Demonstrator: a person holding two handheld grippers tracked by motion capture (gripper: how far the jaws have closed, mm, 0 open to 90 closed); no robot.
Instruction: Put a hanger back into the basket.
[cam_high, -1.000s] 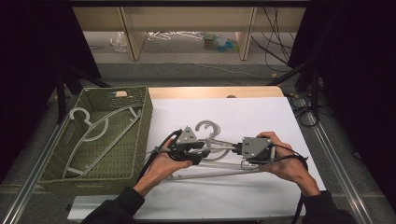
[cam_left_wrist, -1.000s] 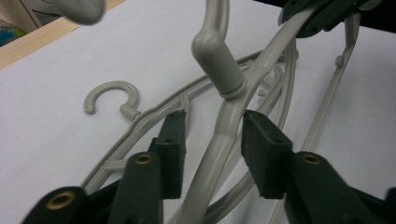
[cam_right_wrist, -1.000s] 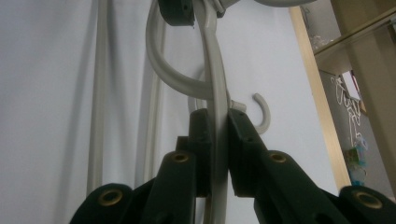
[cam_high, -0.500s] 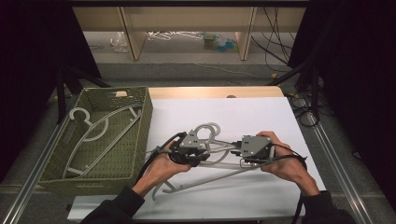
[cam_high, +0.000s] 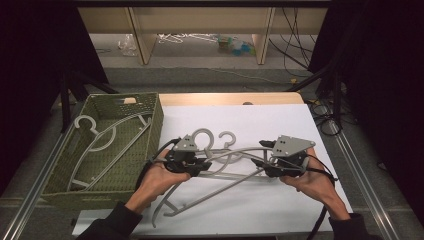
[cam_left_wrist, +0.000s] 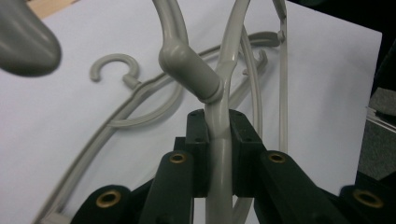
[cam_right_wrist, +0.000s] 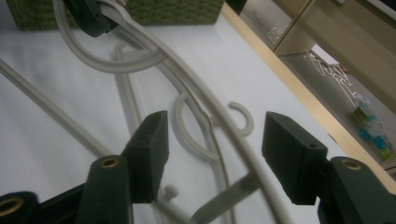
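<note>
A grey plastic hanger (cam_high: 239, 150) is lifted off the white sheet (cam_high: 280, 120), its big hook (cam_high: 202, 137) up at the back. My left gripper (cam_high: 204, 165) is shut on its arm just below the neck; in the left gripper view the pads (cam_left_wrist: 201, 140) pinch the grey bar (cam_left_wrist: 218, 154). My right gripper (cam_high: 261, 163) has just been opening. Its pads (cam_right_wrist: 150, 149) stand apart, and the hanger's other arm (cam_right_wrist: 219, 119) runs between them untouched. A second grey hanger (cam_high: 229, 176) lies flat underneath, with its small hook (cam_left_wrist: 114, 65) on the sheet.
A green woven basket (cam_high: 156, 117) stands left of the sheet and holds more grey hangers (cam_high: 100, 142). A wooden table edge (cam_high: 230, 98) runs behind the sheet. Metal rails and cables (cam_high: 325, 112) border the right side.
The right jaws have opened off the hanger's arm. The left jaws have shut on the hanger near its neck and lifted it a little, moving its hook leftward.
</note>
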